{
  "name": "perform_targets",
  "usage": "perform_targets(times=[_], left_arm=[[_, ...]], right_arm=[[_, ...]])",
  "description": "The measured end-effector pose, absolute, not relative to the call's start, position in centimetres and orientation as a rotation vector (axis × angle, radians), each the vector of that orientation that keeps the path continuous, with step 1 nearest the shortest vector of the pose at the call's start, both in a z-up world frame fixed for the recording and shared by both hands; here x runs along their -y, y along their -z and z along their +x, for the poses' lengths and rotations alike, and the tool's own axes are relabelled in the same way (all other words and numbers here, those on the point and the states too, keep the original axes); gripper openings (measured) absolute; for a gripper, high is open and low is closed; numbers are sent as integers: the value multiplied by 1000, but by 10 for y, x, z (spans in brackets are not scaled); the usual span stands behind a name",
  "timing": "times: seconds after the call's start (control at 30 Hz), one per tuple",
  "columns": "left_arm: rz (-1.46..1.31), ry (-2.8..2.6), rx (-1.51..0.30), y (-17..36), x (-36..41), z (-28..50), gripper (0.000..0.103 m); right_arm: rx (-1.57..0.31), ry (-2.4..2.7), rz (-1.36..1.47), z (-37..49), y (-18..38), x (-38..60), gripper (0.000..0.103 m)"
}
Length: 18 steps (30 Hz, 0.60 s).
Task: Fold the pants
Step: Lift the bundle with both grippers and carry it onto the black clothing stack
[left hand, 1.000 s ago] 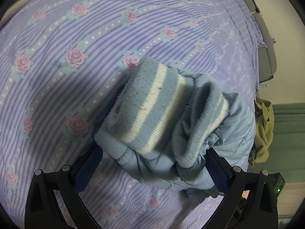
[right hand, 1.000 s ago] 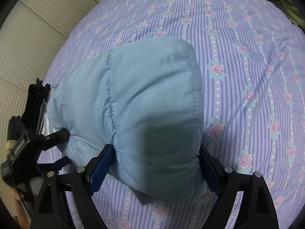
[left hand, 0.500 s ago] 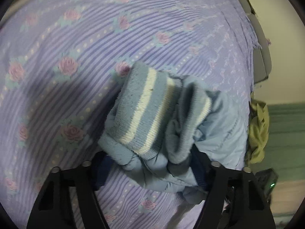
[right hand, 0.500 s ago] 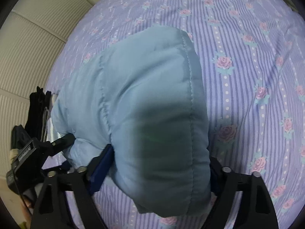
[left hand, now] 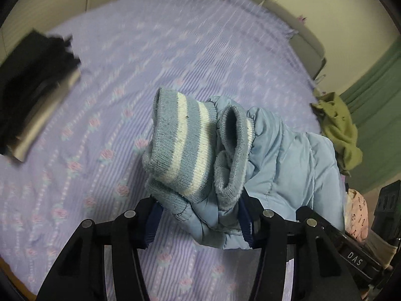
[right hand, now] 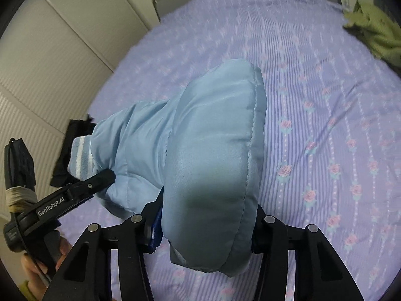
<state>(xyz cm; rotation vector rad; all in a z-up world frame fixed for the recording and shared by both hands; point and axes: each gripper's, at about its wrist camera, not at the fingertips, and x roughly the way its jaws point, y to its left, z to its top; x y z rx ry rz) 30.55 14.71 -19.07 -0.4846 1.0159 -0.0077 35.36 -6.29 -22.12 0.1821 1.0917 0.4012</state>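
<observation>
The pants (left hand: 288, 155), light blue and quilted, are held off the bedsheet (left hand: 175, 50) at both ends. The left gripper (left hand: 198, 223) clamps the cuff end: its blue-padded fingers (left hand: 150, 223) are closed to the width of the bunched fabric, with padded material pressed between them. Above and ahead of the fingers stand the two ribbed cuffs (left hand: 180, 145), blue with white stripes, side by side and open-mouthed. To the right of the fingers the quilted legs trail away toward the other tool.

Far left of the left fingers, a dark folded garment (left hand: 32, 75) lies on the sheet, blurred. Far right of them, an olive-green cloth (left hand: 338, 130) lies at the bed edge.

The right gripper (right hand: 203, 228) clamps the opposite end: its fingers (right hand: 154, 230) are closed against a thick rounded fold of the pants (right hand: 213, 150), which bulges forward and upward between them and hides most of the right finger. To the left of these fingers, the legs run to the left gripper (right hand: 100, 178), where one striped cuff (right hand: 80, 155) shows. The bedsheet (right hand: 325, 125), lilac with rose stripes, lies below and right of the fingers. The olive-green cloth (right hand: 376, 32) lies far ahead to the right.
</observation>
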Motion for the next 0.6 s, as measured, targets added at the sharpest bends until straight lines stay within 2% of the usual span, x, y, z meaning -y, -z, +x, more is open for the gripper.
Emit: perform_targets(times=[0.43, 0.6], left_arm=[[-432, -37, -765, 66, -142, 196, 52], [-404, -46, -705, 36, -151, 164, 52]], right_arm=[[-865, -499, 130, 254, 86, 72, 52], [-800, -528, 113, 229, 61, 57, 52]])
